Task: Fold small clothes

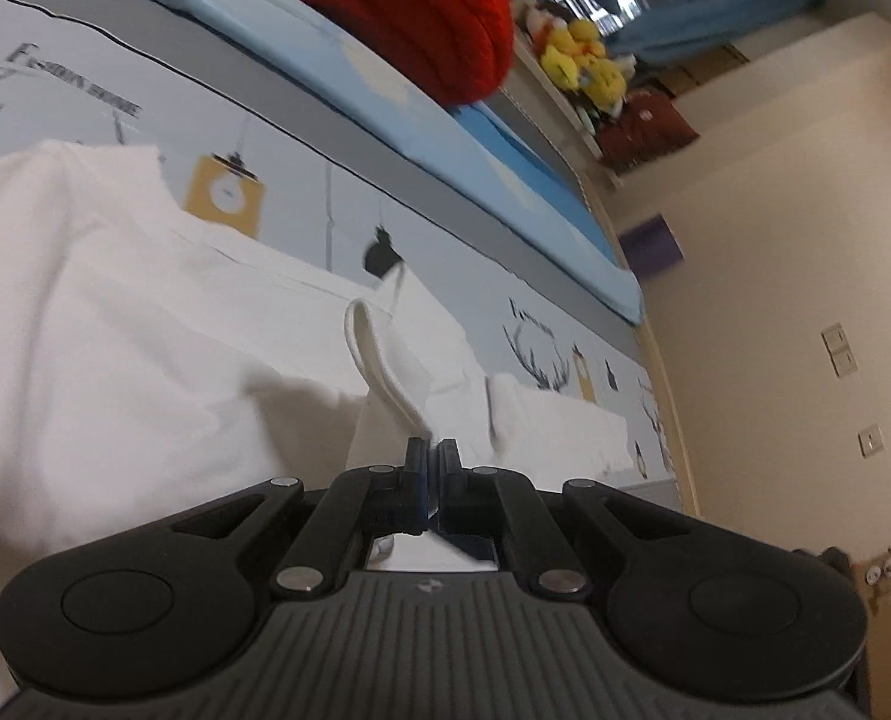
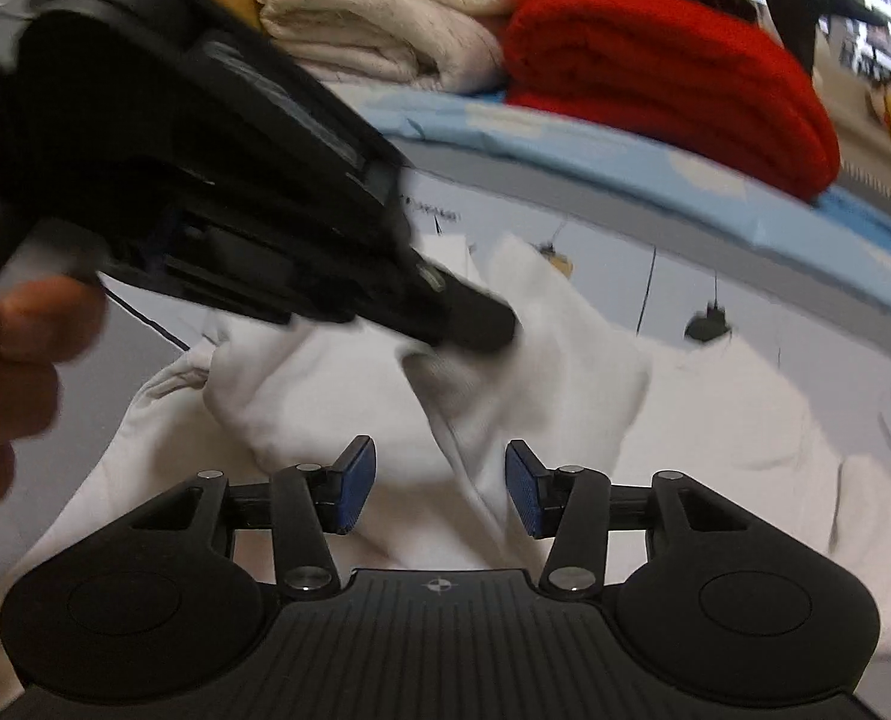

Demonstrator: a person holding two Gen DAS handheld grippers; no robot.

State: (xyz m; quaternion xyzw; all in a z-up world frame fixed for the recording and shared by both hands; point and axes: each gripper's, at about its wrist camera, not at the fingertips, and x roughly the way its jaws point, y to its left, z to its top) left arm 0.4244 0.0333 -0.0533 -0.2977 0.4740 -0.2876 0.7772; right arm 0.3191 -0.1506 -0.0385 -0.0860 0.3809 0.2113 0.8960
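Observation:
A white garment [image 1: 115, 312] lies spread on a pale printed bedsheet [image 1: 301, 138]. My left gripper [image 1: 433, 450] is shut on a raised fold of this white cloth, whose hemmed edge [image 1: 379, 360] stands up just past the fingertips. In the right wrist view the same white garment [image 2: 337, 384] lies bunched, and the left gripper [image 2: 481, 324] reaches in from the upper left, pinching the cloth into a peak. My right gripper [image 2: 439, 486] hovers over the garment with its blue pads [image 2: 358, 483] apart; a ridge of cloth runs between them, untouched.
A folded red knit [image 2: 673, 72] and cream folded towels [image 2: 385, 6] sit on a light blue pad [image 2: 565, 144] at the back of the bed. Yellow plush toys [image 1: 583, 54] sit on a shelf. A cream wall with switches [image 1: 841, 348] lies right. A person's hand [image 2: 7, 360] holds the left gripper.

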